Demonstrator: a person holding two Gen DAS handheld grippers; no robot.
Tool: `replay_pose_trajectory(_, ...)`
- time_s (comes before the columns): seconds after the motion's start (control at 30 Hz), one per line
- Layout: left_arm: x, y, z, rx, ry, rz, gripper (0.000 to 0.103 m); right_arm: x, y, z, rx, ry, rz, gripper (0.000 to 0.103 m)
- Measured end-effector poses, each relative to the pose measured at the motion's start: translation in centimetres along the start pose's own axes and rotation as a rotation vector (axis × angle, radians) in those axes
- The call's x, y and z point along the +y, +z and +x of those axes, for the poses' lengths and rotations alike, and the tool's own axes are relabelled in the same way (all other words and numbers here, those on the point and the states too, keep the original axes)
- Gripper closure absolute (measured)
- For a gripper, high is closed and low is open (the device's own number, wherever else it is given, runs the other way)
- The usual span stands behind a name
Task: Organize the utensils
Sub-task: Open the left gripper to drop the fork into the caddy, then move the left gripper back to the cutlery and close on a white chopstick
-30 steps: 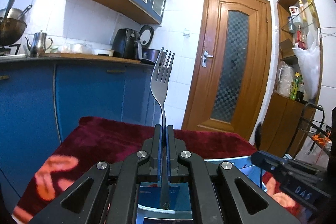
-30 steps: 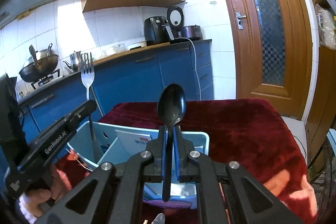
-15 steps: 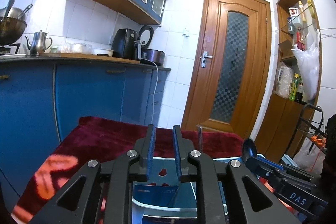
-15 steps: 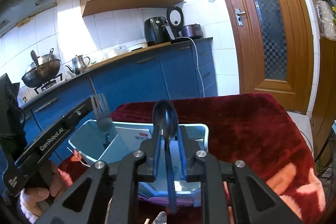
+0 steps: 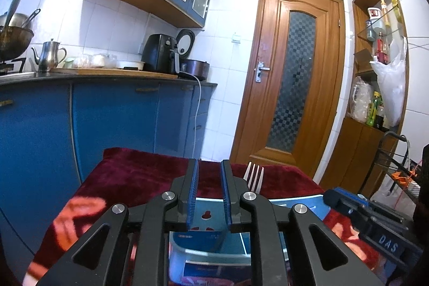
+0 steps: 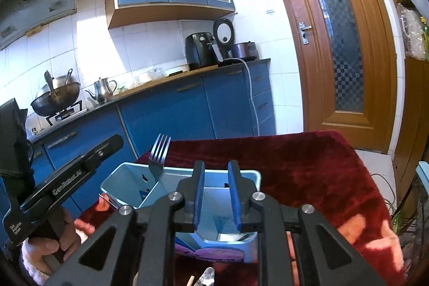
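A light blue utensil holder (image 6: 128, 178) with compartments stands on the red-clothed table (image 6: 308, 165). A metal fork (image 6: 158, 154) stands upright in its left compartment, tines up; the fork (image 5: 254, 178) also shows in the left wrist view, just right of my left fingers. My left gripper (image 5: 209, 192) is open and empty above the holder (image 5: 295, 201). My right gripper (image 6: 215, 195) is open and empty above the holder's right compartment. The spoon is out of sight, presumably inside the holder.
Blue kitchen cabinets (image 6: 166, 109) and a counter with an air fryer (image 6: 199, 50) and a kettle (image 6: 103, 90) lie behind the table. A wooden door (image 5: 292, 87) is at the back right. A wire rack (image 5: 396, 165) stands to the right. Utensil tips (image 6: 203, 279) show below my right gripper.
Both grippers opened. The fork dropped out of my left gripper into the holder. The spoon dropped out of my right gripper and is gone from view.
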State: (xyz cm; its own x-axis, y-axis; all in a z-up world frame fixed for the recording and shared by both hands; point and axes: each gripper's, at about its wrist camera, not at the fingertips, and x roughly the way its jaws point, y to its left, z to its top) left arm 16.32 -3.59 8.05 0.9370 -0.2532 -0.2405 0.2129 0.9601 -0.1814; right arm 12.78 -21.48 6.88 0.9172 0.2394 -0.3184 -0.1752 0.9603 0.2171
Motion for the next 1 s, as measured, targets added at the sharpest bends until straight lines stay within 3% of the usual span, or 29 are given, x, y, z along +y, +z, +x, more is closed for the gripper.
replay_pose_trajectory(0.5, 0.9, 0.0, -4.8, 0.101, 0.036, 0.015, 0.086, 0.8, 0.3, -4.5, 0.041, -0.038, 0.009, 0.083)
replay_pose_trajectory(1.0, 1.2, -1.0, -8.5, 0.241, 0.045, 0.001, 0.086, 1.1, -1.8, -8.8, 0.150, -0.082, 0.073, 0.082)
